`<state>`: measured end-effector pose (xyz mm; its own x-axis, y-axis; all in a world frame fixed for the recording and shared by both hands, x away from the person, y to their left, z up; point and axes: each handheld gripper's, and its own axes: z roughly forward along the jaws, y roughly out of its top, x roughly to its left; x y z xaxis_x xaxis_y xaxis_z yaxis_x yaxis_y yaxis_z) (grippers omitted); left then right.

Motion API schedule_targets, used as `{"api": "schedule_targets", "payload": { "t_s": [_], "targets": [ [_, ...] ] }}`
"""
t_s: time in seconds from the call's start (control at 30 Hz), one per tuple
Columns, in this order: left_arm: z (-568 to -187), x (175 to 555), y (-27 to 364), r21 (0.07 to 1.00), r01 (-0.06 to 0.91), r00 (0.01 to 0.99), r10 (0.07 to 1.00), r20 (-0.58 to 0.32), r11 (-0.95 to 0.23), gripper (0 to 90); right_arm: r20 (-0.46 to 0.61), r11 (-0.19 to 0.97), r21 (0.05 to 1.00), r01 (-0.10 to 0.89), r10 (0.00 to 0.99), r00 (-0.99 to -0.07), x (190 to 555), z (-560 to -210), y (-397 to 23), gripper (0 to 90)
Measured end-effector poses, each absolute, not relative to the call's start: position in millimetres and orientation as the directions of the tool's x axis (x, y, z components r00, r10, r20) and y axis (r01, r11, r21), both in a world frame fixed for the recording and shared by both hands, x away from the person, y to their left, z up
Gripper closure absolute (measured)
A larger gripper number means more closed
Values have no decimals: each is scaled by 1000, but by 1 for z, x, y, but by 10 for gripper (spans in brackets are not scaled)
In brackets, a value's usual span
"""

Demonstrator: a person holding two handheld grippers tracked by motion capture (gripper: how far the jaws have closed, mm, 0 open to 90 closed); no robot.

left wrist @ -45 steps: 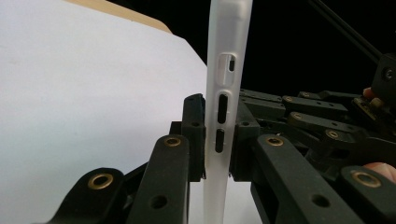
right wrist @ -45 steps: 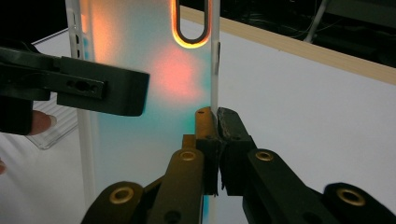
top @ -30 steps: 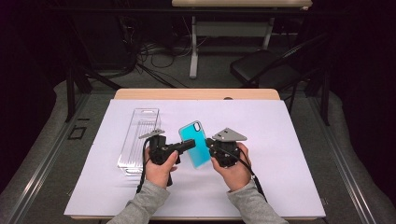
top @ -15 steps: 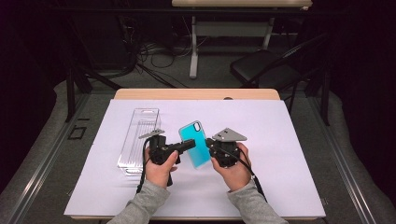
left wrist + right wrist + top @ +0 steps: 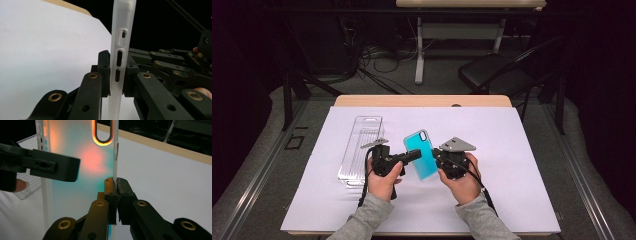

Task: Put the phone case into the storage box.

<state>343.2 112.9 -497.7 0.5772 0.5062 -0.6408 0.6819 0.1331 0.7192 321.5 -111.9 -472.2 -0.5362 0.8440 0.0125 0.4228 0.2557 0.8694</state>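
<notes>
While both hands sit low over the desk (image 5: 522, 150), the teal phone case (image 5: 422, 155) hangs between them, above the white sheet. Left tongs (image 5: 113, 75) clamp one long edge by the button cutouts; right tongs (image 5: 116, 195) are pinched tight on the opposite edge. Clear plastic tray (image 5: 360, 145) lies just left of the left hand (image 5: 382, 182).

The high view looks forward and down from above the person's side onto the white-covered worktop (image 5: 512, 150). Each gripper view sits very close behind its own jaws, facing the translucent turquoise plastic phone case (image 5: 422, 154) (image 5: 119, 62) (image 5: 80, 160), which all three share.
</notes>
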Motion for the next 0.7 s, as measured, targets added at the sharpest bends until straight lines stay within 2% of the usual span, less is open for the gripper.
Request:
{"api": "schedule_targets", "payload": {
  "t_s": [0.7],
  "targets": [
    [-499,344,112,714,688,574,505,-645,130,811,22,251,870,424,840,-542,322,-472,-113,829]
  ]
}}
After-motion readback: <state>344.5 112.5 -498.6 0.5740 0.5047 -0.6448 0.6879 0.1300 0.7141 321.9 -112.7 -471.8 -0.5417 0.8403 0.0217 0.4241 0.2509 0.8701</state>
